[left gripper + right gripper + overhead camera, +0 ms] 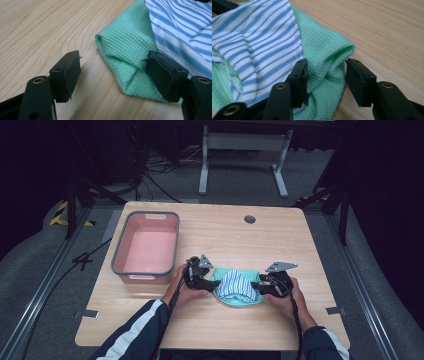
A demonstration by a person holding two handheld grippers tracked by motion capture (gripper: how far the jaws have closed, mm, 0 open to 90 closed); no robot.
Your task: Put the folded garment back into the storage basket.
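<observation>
Two grippers flank the green cloth [239,301] and striped cloth [235,284] at the surface's [300,245] six o'clock: left gripper [112,75] and right gripper [327,77], fingers spread, each straddle a green fold.

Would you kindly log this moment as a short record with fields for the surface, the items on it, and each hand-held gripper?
surface: wooden table
container: pink bin, grey rim, at the table's left
cloths: green waffle cloth with a blue-striped white cloth lying on it
left hand-held gripper: open, jaws straddling a folded corner of the green cloth
right hand-held gripper: open, jaws around a raised fold of the green cloth
</observation>
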